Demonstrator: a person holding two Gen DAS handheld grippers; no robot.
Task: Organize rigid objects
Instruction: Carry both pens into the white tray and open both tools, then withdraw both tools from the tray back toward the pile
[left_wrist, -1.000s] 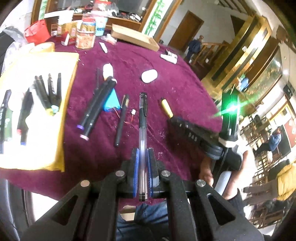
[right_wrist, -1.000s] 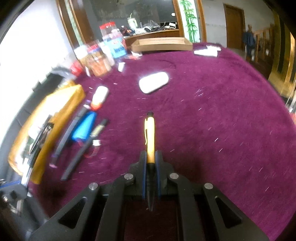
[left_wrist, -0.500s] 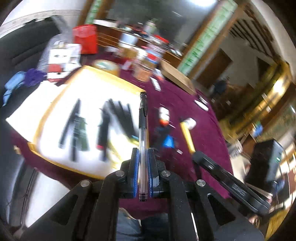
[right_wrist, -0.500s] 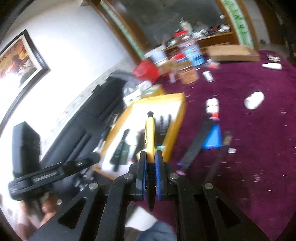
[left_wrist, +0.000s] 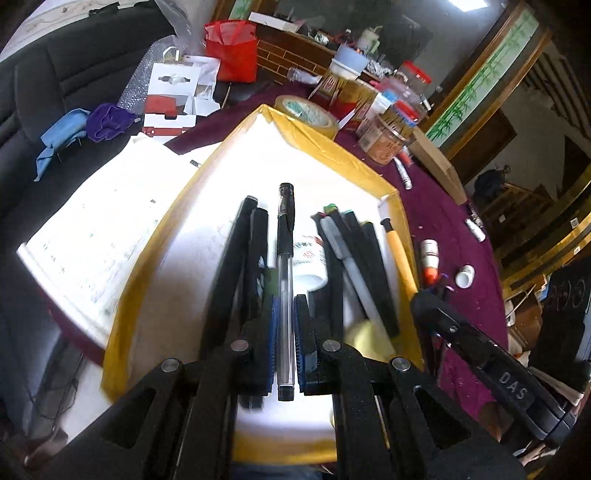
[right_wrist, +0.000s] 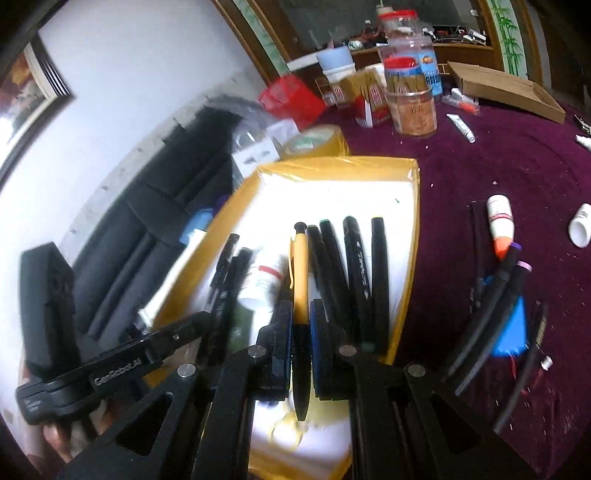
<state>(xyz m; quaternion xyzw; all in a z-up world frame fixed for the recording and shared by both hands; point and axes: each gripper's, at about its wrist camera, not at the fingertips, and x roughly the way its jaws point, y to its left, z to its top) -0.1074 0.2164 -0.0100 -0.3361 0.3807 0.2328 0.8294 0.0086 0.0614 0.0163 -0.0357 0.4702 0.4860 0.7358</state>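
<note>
From the left wrist, the left gripper clamps a clear-barrelled pen lengthwise above the yellow-rimmed tray, presumably so it can drop parallel to the matte black markers lying inside the tray; from the right wrist, the right gripper pinches a smooth yellow pen the same way over the tray, while more markers wait on the purple velvety bench just beside the tray
</note>
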